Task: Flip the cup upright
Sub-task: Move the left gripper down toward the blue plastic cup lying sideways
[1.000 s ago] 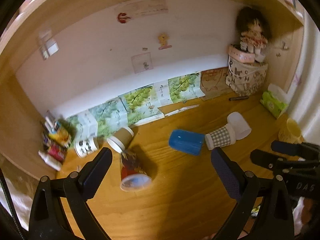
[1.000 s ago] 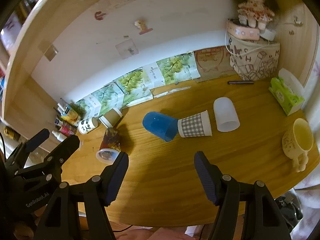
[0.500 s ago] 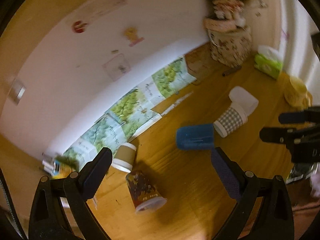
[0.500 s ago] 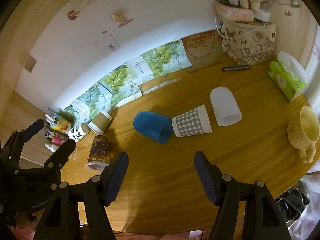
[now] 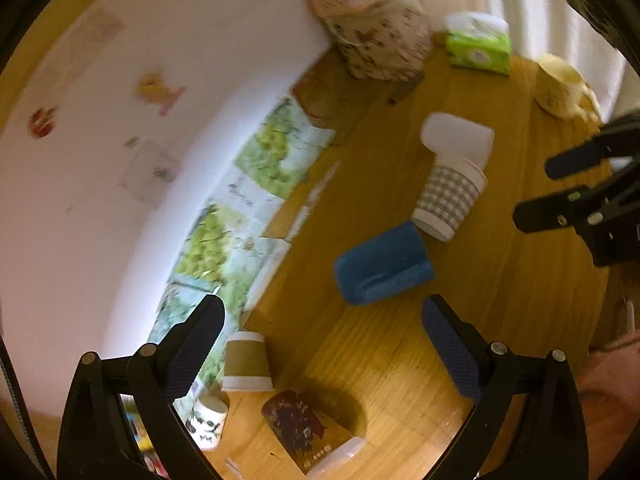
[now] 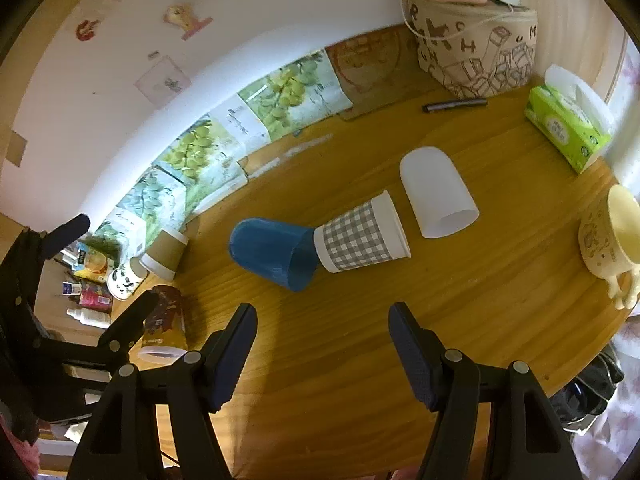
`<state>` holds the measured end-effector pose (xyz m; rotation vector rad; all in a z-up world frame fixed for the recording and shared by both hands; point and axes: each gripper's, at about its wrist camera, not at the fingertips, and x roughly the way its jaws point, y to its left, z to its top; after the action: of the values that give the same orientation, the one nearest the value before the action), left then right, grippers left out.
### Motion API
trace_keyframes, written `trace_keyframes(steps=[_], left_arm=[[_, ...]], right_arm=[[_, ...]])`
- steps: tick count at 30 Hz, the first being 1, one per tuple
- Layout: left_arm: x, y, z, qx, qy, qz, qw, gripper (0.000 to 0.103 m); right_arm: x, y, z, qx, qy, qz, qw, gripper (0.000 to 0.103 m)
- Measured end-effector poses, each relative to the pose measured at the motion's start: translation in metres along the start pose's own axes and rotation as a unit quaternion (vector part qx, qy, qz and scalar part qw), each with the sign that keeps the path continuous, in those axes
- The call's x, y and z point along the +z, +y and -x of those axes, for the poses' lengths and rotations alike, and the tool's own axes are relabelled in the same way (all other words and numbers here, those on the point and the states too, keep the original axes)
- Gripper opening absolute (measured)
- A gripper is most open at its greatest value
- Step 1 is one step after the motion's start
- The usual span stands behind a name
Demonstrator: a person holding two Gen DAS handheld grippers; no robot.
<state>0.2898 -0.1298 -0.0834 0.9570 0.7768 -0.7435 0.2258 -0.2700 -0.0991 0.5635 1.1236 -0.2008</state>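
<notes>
- Right gripper (image 6: 322, 344): jaws spread wide, nothing between them, hovering above the near edge of the round wooden bench (image 6: 360, 380).
- Left gripper (image 5: 320, 344): likewise spread and empty. It is tilted, and the left wrist view is motion-blurred.
- Nearest fallen cup to the left gripper: dark red printed paper cup with a clear rim (image 5: 308, 436), on its side just beyond the fingers, mouth toward the camera.
- Upside-down brown paper cup with a white band (image 6: 165, 252) and a small white patterned cup (image 6: 122, 282) sit at the bench's left edge.
- Mid-bench: blue plastic tumbler (image 6: 272, 254) lies on its side, straight ahead of the right gripper. Long axis runs left-right across that gripper's line of approach, closed base to the left, mouth to the right.
- Grey-checked paper cup (image 6: 360, 238) has its base at the tumbler's mouth, possibly tucked inside it; frosted white plastic cup (image 6: 438, 198) lies just beyond.
- Judgement: which cup is the target is not settled. The right gripper is squarer to the blue tumbler; the left is nearer the red cup.
- Far right: cream ceramic mug (image 6: 608, 236), upright.
</notes>
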Motion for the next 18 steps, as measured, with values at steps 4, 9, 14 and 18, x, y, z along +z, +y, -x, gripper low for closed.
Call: trace_keyframes(steps=[4,9,14,18], left_arm=[[0.004,-0.006,-0.014,-0.001,-0.001,-0.057,0.9984,0.099],[0.006,-0.010,-0.032,-0.016,0.000,-0.115,0.9932,0.099],[0.007,-0.011,-0.049,-0.032,-0.011,-0.155,0.9874,0.099],[0.007,-0.012,-0.061,-0.046,-0.022,-0.180,0.9824,0.099]], right_arm=[[0.000,-0.006,-0.012,-0.006,0.017,-0.009,1.000,0.069],[-0.005,-0.013,-0.026,-0.016,0.036,-0.017,0.999,0.069],[-0.010,-0.016,-0.035,-0.023,0.051,-0.020,0.998,0.069],[-0.013,-0.017,-0.043,-0.027,0.065,-0.021,0.997,0.069]])
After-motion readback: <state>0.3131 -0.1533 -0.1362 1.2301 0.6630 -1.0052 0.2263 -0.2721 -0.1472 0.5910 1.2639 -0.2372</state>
